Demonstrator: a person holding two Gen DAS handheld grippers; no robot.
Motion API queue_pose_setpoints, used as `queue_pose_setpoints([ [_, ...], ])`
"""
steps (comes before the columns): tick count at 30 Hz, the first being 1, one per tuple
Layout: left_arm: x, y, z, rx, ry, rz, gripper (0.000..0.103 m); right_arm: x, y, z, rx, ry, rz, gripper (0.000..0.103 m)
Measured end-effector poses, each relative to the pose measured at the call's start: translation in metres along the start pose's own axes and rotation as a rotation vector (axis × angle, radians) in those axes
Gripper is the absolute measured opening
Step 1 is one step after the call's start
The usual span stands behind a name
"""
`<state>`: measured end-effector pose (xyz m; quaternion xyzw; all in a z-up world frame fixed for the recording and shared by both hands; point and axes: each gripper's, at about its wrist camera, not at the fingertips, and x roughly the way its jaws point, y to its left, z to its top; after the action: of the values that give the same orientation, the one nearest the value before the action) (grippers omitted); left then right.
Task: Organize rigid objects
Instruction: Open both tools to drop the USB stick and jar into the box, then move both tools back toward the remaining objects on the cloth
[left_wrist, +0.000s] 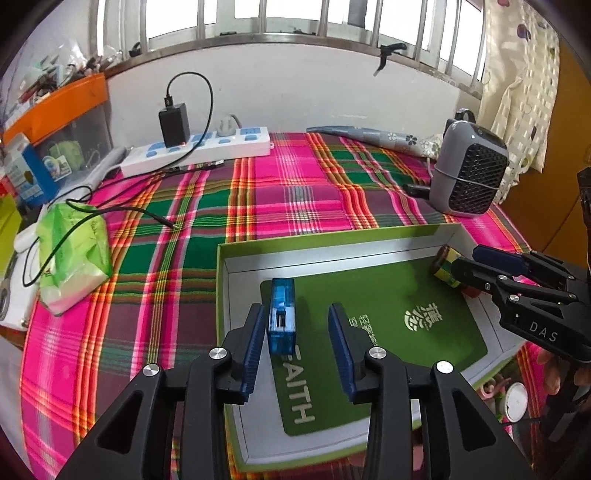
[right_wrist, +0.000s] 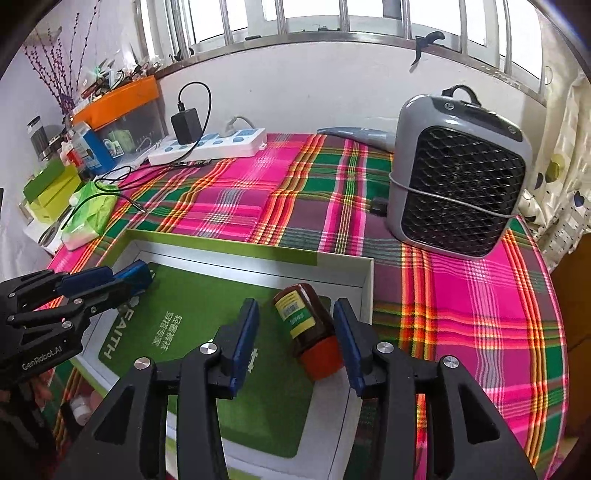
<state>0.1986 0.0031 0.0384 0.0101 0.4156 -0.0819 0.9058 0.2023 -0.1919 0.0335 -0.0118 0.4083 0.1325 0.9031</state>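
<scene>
Plaid cloth (left_wrist: 295, 199) covers the surface. On it, a box (left_wrist: 332, 242) holds a green pad (left_wrist: 388, 332). Left claw (left_wrist: 297, 345) gapes around a blue case (left_wrist: 282, 314); right claw (right_wrist: 295, 341) gapes around a bottle (right_wrist: 308, 328) lying there.

Both views are taken from just behind a gripper, angled down and forward toward the barred window. The open box (left_wrist: 236, 266) is seen close up from the left wrist camera, over its left part, with the left gripper (left_wrist: 297, 343) in the foreground. From the right wrist camera the same box (right_wrist: 365, 291) is seen over its right part. The box, the plaid cloth (left_wrist: 295, 192) on the desk, and the grey fan (right_wrist: 458, 184) beyond the box are shared, and each gripper is caught in the other's view.
</scene>
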Motion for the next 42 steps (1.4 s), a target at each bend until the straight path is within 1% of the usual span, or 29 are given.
queue_pose_setpoints([
  [8, -0.024, -0.001, -0.008, -0.001, -0.029, -0.004, 0.035, -0.024, 0.004, -0.008, 0.010, -0.032, -0.002, 0.044],
  [15, -0.047, 0.000, -0.023, -0.005, -0.053, -0.007, 0.035, -0.047, 0.011, -0.017, 0.011, -0.060, -0.004, 0.044],
  [25, -0.075, 0.003, -0.052, -0.019, -0.066, -0.021, 0.036, -0.074, 0.021, -0.048, 0.033, -0.081, 0.007, 0.044],
  [29, -0.085, 0.004, -0.066, -0.023, -0.070, -0.027, 0.037, -0.081, 0.024, -0.064, 0.053, -0.074, 0.009, 0.044],
  [37, -0.089, 0.006, -0.093, -0.045, -0.050, -0.046, 0.038, -0.092, 0.029, -0.091, 0.074, -0.063, 0.026, 0.045],
  [39, -0.089, 0.006, -0.099, -0.048, -0.042, -0.048, 0.038, -0.094, 0.029, -0.097, 0.088, -0.061, 0.032, 0.047],
  [41, -0.092, 0.007, -0.102, -0.054, -0.045, -0.053, 0.038, -0.096, 0.029, -0.101, 0.099, -0.062, 0.037, 0.052],
  [42, -0.093, 0.008, -0.105, -0.056, -0.047, -0.058, 0.038, -0.097, 0.030, -0.104, 0.105, -0.062, 0.039, 0.052],
])
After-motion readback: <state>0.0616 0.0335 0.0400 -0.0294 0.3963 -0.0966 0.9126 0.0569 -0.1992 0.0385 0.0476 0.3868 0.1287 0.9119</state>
